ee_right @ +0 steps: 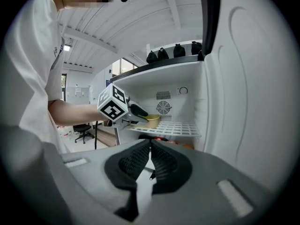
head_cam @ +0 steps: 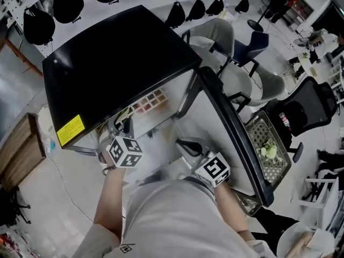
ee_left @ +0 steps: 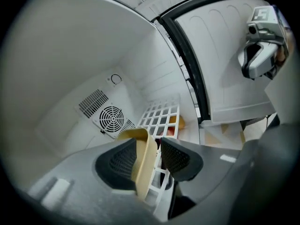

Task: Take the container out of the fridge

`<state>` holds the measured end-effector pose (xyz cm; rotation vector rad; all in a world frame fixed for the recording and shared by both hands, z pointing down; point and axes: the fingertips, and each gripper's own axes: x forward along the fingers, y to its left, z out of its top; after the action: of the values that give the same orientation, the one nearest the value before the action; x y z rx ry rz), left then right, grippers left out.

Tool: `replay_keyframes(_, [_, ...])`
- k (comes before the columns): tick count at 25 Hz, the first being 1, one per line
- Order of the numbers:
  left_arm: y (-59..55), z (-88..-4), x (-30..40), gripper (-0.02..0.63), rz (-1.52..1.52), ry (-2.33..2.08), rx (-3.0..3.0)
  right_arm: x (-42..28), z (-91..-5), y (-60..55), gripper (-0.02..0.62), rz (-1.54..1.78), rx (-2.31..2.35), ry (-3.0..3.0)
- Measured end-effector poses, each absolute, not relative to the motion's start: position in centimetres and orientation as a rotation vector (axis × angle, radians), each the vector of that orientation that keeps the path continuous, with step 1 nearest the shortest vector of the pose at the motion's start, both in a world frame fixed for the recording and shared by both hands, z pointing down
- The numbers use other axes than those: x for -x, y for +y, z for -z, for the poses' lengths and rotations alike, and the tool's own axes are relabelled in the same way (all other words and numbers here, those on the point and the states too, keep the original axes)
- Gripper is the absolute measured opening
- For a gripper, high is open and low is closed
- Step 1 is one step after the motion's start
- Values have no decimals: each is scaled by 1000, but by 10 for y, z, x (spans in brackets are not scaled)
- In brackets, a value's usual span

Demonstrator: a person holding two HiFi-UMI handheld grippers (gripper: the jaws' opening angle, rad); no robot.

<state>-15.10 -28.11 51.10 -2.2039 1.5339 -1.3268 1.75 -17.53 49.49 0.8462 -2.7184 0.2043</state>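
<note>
White wire shelf point(ee_left: 161, 116) in the open fridge. Tan shallow container point(ee_left: 142, 165) sits at its front edge, rim between the spread jaws of the left gripper point(ee_left: 151, 143). Right gripper point(ee_right: 150, 146) pressed together, empty, beside the white door point(ee_right: 253, 78).

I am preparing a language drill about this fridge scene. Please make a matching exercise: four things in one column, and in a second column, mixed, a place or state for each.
Things
1. container
2. right gripper
3. fridge door
4. round fan grille

Places or states
a. swung open
b. on the back wall
c. jaws together, nothing held
d. on the wire shelf, rim between the open jaws of the left gripper

Pairs: 1-d, 2-c, 3-a, 4-b
</note>
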Motion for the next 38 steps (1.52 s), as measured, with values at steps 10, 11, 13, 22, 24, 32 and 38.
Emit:
replay_keyframes(10, [-297,-532,151,128,1492,1416,2226,-17,-498,-179,12,-200,-831,-2711])
replay_keyframes(11, [-298,-533,152,100,1503,1411,2207,-16,-497,-178,12,-205,-823,-2713])
replay_keyframes(13, [-300,-532,154,62,1515,1414,2173,-14,-496,-178,12,-216,-815,-2722])
replay_keyframes(22, [-290,-524,143,25,1412,1434,2261,-15,-493,-177,12,-188,-756,-2737])
replay_keyframes(24, [-285,-519,137,23,1376,1439,2284,-15,-492,-175,12,-183,-740,-2739])
replay_keyframes(32, [-250,-493,108,21,1117,1478,2464,-16,-491,-162,12,-170,-656,-2777])
replay_keyframes(38, [-211,-465,87,23,747,1536,2632,-17,-489,-153,12,-169,-602,-2816])
